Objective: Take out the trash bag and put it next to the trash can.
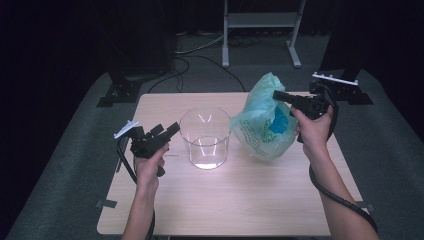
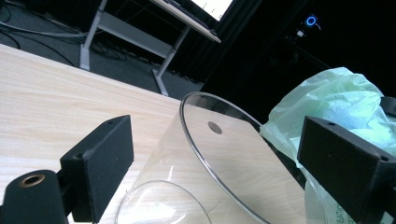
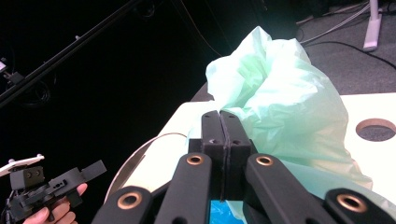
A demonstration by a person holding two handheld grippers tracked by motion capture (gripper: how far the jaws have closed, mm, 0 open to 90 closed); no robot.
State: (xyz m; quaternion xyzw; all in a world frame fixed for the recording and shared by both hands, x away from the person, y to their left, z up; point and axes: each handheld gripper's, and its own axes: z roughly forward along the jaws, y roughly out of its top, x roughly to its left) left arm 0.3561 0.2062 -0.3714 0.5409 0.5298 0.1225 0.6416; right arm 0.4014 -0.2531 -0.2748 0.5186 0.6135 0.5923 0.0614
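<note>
A clear round container (image 1: 205,137) stands upright in the middle of the wooden table (image 1: 225,200). Right of it rests a pale green plastic bag (image 1: 262,130) with something blue (image 1: 278,121) inside. My left gripper (image 1: 167,131) hovers just left of the container, jaws open and empty. Along those jaws (image 2: 222,144) I look at the container's rim (image 2: 201,140) and the bag (image 2: 341,93) beyond. My right gripper (image 1: 276,94) is shut, its tip against the bag's upper right side. In the right gripper view the pads (image 3: 219,116) meet in front of the bag (image 3: 280,93); no film shows between them.
A round hole (image 3: 376,129) is cut in the tabletop near the bag. A metal stand (image 1: 260,20) sits on the floor behind the table, with black stand feet (image 1: 120,90) at back left and another (image 1: 345,85) at back right. Cables trail from both grippers.
</note>
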